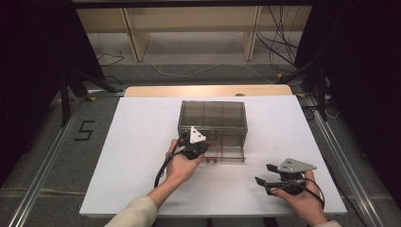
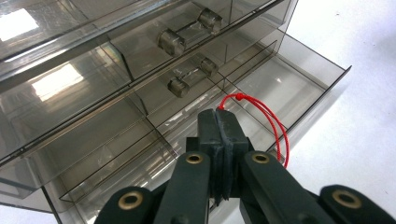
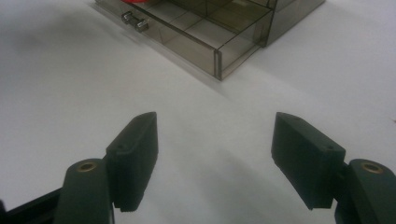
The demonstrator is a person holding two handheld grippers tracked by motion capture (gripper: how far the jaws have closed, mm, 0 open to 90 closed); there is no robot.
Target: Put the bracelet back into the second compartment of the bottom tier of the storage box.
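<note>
A smoky see-through drawer cabinet (image 1: pixel 213 118) stands mid-table with its bottom drawer (image 1: pixel 229 155) pulled out toward me. My left gripper (image 1: pixel 204 151) hovers over that open drawer, shut on a thin red cord loop (image 1: pixel 213 151). In the left gripper view the cord (image 2: pixel 273 123) comes out from between the closed tips of the left gripper (image 2: pixel 223 116) and hangs over the drawer's (image 2: pixel 299 84) front compartments. My right gripper (image 1: pixel 263 173) rests low on the white table near the front right, open and holding nothing. The right gripper view has its jaws (image 3: pixel 215 154) wide apart, facing the drawer (image 3: pixel 210 42).
The white tabletop (image 1: pixel 137 142) has bare room left of the cabinet and along the front edge. Two closed upper drawers with clear knobs (image 2: pixel 180 39) sit above the open one. Wooden shelving (image 1: pixel 189 28) and floor cables lie beyond the table.
</note>
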